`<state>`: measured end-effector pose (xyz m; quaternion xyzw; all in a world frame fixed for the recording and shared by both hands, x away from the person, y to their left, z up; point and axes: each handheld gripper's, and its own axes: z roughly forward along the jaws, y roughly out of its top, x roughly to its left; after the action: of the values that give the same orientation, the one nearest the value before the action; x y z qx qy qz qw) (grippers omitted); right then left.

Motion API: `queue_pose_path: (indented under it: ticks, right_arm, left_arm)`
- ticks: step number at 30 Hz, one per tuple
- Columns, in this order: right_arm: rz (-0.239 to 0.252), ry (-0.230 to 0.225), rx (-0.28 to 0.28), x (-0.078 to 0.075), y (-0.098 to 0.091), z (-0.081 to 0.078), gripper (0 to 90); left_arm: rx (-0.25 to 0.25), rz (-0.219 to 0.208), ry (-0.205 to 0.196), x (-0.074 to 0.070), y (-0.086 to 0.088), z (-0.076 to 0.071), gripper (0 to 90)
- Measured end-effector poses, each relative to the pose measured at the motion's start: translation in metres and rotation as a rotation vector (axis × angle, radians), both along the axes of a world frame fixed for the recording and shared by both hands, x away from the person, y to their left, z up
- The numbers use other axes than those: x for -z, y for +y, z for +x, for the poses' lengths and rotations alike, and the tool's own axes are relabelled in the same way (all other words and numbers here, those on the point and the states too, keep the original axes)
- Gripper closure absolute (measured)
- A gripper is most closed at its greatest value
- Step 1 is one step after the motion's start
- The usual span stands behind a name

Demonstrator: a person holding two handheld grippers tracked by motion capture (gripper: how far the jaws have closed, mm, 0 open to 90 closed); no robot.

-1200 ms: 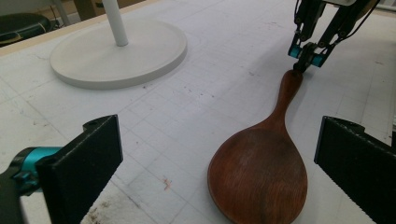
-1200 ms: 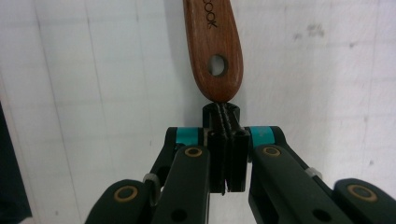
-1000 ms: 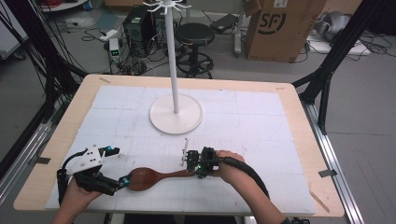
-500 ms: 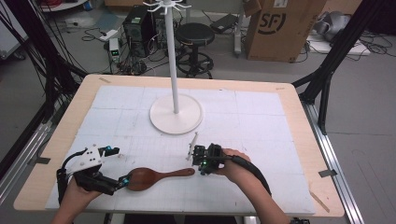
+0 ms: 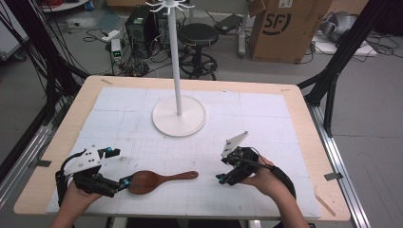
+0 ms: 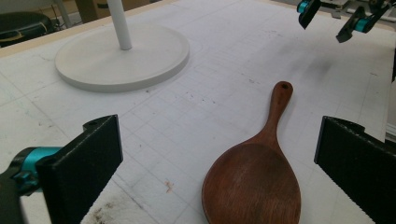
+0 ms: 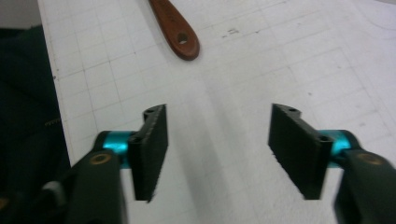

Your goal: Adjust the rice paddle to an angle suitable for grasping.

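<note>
My left gripper (image 5: 115,167): jaws wide apart, at the near left of the table (image 5: 304,118), the bowl of the wooden spoon (image 6: 259,173) lying on the gridded white mat (image 5: 266,118) between them. My right gripper (image 5: 222,167): jaws apart, empty, just beyond the spoon's handle end. Further out: white stand, round base (image 5: 179,115) mid-table, pole upright.

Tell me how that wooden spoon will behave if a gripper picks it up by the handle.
The wooden spoon looks like solid carved wood, so probably stiff, not floppy. Its broad bowl far outweighs the slim handle, so a handle grip would likely let it droop bowl-down. The smooth, polished-looking surface may slip a little in the jaws. Lying flat, it seems unlikely to roll.
</note>
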<state>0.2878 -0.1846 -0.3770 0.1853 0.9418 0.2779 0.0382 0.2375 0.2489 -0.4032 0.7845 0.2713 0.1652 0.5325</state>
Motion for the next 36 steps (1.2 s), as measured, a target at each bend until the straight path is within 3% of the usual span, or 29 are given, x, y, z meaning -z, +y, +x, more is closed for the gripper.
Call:
queue_pose_path:
  ticks: [5,7,12,14,20,28,36]
  right_arm:
    - [0.072,-0.014,0.096,-0.001,-0.019,-0.005,17.4]
    - [0.098,-0.029,0.122,-0.001,-0.025,-0.007,14.5]
    - [0.139,-0.077,0.155,0.002,-0.034,-0.013,9.1]
    - [0.140,-0.097,0.163,0.004,-0.036,-0.015,0.1]
    - [0.140,-0.118,0.156,0.007,-0.041,-0.023,0.2]
    - [0.156,-0.127,0.175,0.010,-0.047,-0.024,0.2]
    - [0.168,-0.143,0.183,0.012,-0.046,-0.025,0.2]
  left_arm:
    - [-0.017,-0.006,-0.007,-0.001,0.001,0.000,1.6]
    - [-0.002,-0.001,0.007,-0.001,0.000,0.000,1.6]
    - [0.031,0.021,0.021,-0.001,-0.006,0.000,1.6]
    - [0.034,0.028,0.022,-0.001,-0.008,0.000,1.6]
    - [0.033,0.031,0.020,-0.005,-0.007,0.000,1.6]
    - [0.045,0.024,0.050,-0.007,-0.004,0.003,1.6]
    - [0.040,0.021,0.046,-0.008,-0.003,0.003,1.6]
